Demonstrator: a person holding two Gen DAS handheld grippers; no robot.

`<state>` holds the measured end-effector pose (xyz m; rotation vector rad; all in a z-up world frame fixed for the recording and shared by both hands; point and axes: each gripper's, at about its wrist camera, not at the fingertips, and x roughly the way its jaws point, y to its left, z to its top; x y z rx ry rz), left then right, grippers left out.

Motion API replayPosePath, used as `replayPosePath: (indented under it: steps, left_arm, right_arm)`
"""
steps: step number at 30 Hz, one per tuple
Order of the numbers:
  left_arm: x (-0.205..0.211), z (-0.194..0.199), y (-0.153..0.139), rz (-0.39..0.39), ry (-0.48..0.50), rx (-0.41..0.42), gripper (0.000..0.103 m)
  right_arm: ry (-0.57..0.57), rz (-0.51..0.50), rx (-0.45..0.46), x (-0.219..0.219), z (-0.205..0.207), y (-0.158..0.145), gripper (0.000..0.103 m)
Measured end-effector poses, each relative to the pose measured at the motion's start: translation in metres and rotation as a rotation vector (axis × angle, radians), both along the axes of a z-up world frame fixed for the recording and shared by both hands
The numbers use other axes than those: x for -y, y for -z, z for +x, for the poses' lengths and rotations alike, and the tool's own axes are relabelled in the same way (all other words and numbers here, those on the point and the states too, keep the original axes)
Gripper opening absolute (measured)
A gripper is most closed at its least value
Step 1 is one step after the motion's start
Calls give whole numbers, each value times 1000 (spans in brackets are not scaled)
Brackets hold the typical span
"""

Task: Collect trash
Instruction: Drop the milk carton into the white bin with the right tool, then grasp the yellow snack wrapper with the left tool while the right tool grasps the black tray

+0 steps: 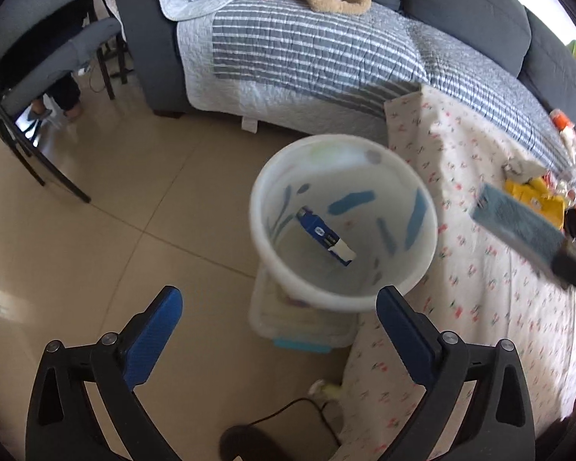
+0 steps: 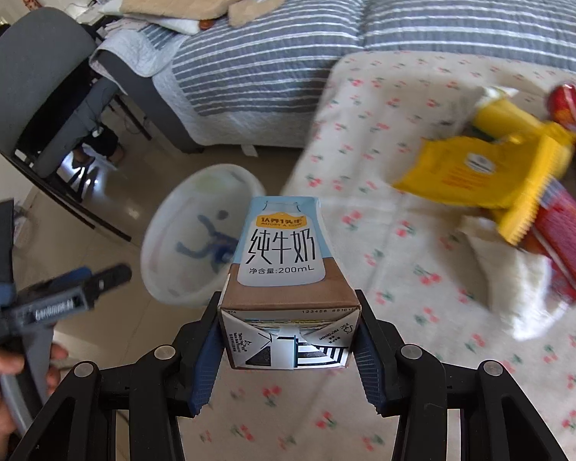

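Note:
A white bin [image 1: 258, 230] with blue marks stands on the floor beside the floral-clothed table [image 1: 472, 292]. A small blue and white carton [image 1: 324, 236] lies at its bottom. My left gripper [image 1: 280, 301] hangs open just in front of the bin rim, with nothing between its blue pads. My right gripper [image 2: 288, 345] is shut on a milk carton [image 2: 284, 253], held over the table edge close to the bin [image 2: 161, 238]. In the left wrist view that carton [image 1: 514, 223] shows blurred at the right. On the table lie a yellow packet [image 2: 476, 169], a red packet [image 2: 560, 230] and a white tissue [image 2: 518, 292].
The bin rests on a clear plastic box [image 1: 299, 322]. A sofa with a striped quilt [image 1: 307, 50] runs along the back. At the far left stands a grey chair [image 2: 30, 61] with a person's legs under it. A black cable [image 1: 288, 407] lies on the tiled floor. A hand [image 2: 4, 384] grips a grey handle.

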<state>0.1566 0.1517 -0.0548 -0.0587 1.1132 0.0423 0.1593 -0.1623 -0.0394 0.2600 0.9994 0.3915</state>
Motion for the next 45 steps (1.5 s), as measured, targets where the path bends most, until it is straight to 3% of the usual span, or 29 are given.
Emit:
replayPosePath:
  steps: [5, 11, 21, 22, 24, 26, 32, 39, 45]
  left_arm:
    - [-8, -12, 0, 21, 33, -4, 102]
    - [-24, -16, 0, 2, -4, -12, 102]
    - [-34, -14, 1, -12, -27, -12, 102]
    - [-35, -13, 1, -13, -27, -12, 102]
    - [-33, -13, 1, -9, -26, -11, 102]
    - [-31, -12, 1, -7, -24, -11, 102]
    - [-13, -12, -2, -15, 4, -11, 102]
    - [37, -16, -14, -1, 98, 19, 102]
    - [84, -15, -18, 26, 176, 35, 102]
  right_arm:
    - [-9, 3, -7, -33, 19, 6, 53]
    - [-17, -49, -37, -72, 43, 18, 53]
    - [-56, -40, -48, -103, 64, 20, 55]
    - [-58, -34, -56, -105, 66, 20, 56]
    - [-60, -18, -65, -105, 67, 17, 68]
    - [-47, -26, -44, -102, 65, 12, 80]
    - [-12, -73, 0, -83, 49, -4, 89]
    - [4, -136, 65, -32, 17, -26, 94]
    - [123, -205, 98, 40, -5, -38, 96]
